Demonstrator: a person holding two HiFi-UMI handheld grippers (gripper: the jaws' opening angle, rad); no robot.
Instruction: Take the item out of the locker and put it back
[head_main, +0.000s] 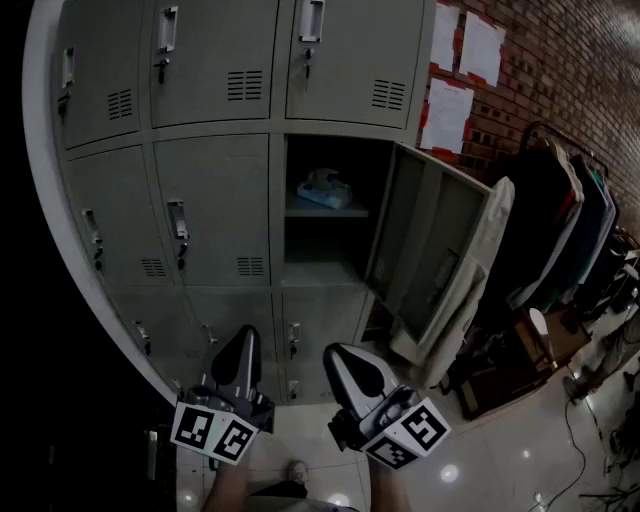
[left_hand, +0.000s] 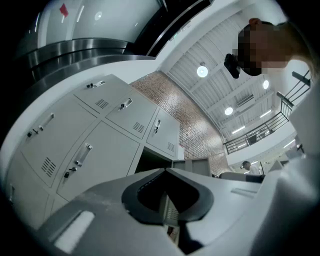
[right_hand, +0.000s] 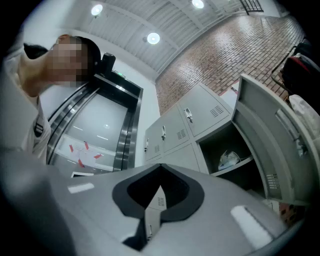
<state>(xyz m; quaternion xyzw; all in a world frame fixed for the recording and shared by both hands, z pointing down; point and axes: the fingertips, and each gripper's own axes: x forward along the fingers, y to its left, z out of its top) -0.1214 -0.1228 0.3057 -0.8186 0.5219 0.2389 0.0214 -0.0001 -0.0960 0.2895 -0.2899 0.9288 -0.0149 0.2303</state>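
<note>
The item (head_main: 322, 190) is a pale, crumpled bag-like bundle on the shelf inside the open locker compartment (head_main: 325, 250). It also shows in the right gripper view, the item (right_hand: 229, 159) lying on that shelf. The locker door (head_main: 425, 245) stands swung out to the right. My left gripper (head_main: 241, 345) and right gripper (head_main: 347, 358) are low in the head view, below and well short of the compartment. Both are shut with nothing between the jaws. In the left gripper view the left gripper (left_hand: 165, 170) points up at the locker bank, and the right gripper (right_hand: 160, 165) does likewise.
Closed grey lockers (head_main: 205, 210) surround the open one. A light cloth (head_main: 470, 290) hangs over the open door. A clothes rack (head_main: 560, 215) and a wooden box (head_main: 505, 385) stand at the right by the brick wall, with papers (head_main: 462, 48) pinned on it.
</note>
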